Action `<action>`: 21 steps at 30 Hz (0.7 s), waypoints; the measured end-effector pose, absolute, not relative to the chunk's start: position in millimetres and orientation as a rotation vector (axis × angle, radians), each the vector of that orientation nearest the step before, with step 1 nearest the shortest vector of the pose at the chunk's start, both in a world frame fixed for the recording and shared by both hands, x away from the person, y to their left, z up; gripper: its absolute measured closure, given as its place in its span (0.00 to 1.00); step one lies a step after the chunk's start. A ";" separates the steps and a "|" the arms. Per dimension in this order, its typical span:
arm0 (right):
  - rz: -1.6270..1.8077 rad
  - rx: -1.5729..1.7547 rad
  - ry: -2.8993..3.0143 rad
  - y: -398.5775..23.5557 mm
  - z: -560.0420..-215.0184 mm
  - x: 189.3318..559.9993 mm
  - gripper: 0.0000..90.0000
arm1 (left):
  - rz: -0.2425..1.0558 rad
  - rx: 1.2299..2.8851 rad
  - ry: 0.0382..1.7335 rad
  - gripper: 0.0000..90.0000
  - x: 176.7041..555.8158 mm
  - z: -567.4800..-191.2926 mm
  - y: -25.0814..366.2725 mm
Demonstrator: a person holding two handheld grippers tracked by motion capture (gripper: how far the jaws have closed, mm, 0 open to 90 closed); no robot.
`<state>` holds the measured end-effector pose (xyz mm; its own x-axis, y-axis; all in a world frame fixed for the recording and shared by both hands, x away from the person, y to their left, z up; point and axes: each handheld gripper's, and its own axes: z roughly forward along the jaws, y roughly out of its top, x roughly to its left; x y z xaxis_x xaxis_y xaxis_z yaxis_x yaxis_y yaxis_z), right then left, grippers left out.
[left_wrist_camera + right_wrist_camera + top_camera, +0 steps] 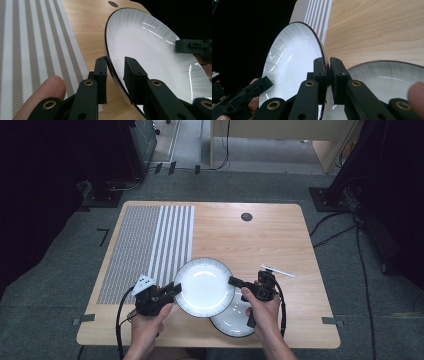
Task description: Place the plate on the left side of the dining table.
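Upper plate (203, 285) sits lifted between both grippers at the near middle of the surface (280, 235), overlapping a second plate (235, 320) that lies flat just near-right of it. Left gripper (172, 289) has its jaws straddling the plate's left rim, not fully pinched in the left gripper view; right gripper (234, 281) has its jaws pinching the right rim tight. Plate lies straight between the two jaw sets, both hands equally near; the striped placemat (150, 245) lies far-left, probably the target, so the coming move runs left and away.
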<state>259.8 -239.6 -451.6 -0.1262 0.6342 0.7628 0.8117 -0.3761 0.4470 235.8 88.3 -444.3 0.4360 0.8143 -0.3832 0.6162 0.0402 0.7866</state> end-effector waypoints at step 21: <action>-1.474 -1.891 -1.699 -170.1 -438.1 315.2 0.94 | 0.287 1.587 1.390 0.85 272.9 -433.7 150.3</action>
<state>315.2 -170.1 -438.1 -0.1596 0.6352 0.7557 0.8378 -0.3177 0.4440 272.9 150.3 -433.7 0.3198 0.8588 -0.4001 0.6301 0.1226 0.7667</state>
